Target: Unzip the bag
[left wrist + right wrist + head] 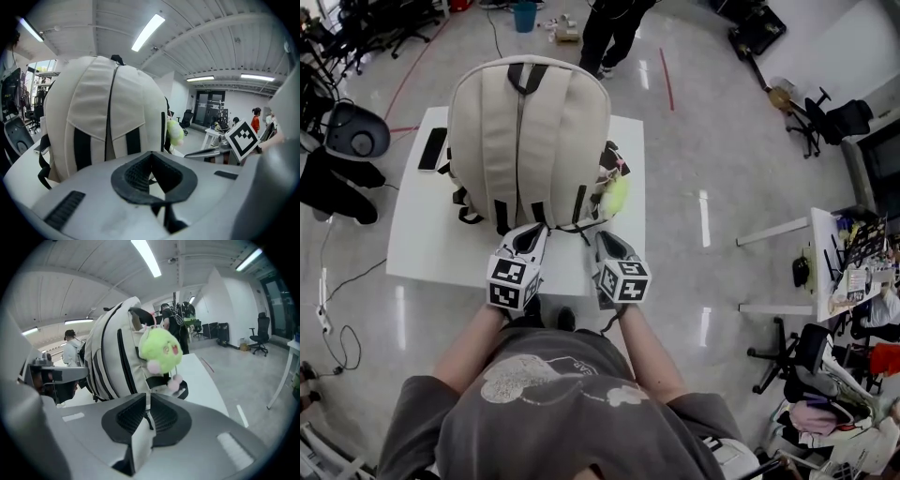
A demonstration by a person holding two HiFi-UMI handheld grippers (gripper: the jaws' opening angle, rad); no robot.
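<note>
**Cream bag on white surface, both grippers at its near foot**

Item 1. Bag: cream fabric with black stripes low on the facing panel and a dark line down the middle. It stood upright on the surface, towards the far edge, with a black loop at its top. Black straps trailed from its base on both sides.

Item 2. Plush: lime green with pink feet. It hung on the bag's right side, clear of the surface.

Item 3. Left gripper: held low at the bag's near foot, left of centre. Its fingers met at the tips, and nothing showed between them. A small gap below the tips showed white surface and a thin dark loop beyond.

Item 4. Right gripper: held at the bag's near right corner, just under the plush. Its fingers were closed on a strap, a flat cream band that ran from between the pads back towards the camera. A thin black cord lay against the strap at the tips.

Item 5. Phone: dark, lying flat on the surface's left side, just beside the bag.

Item 6. Person: in dark trousers, standing on the floor beyond the surface's far edge.

Item 7. Office chairs: black, on the grey floor, well apart to the right.
</note>
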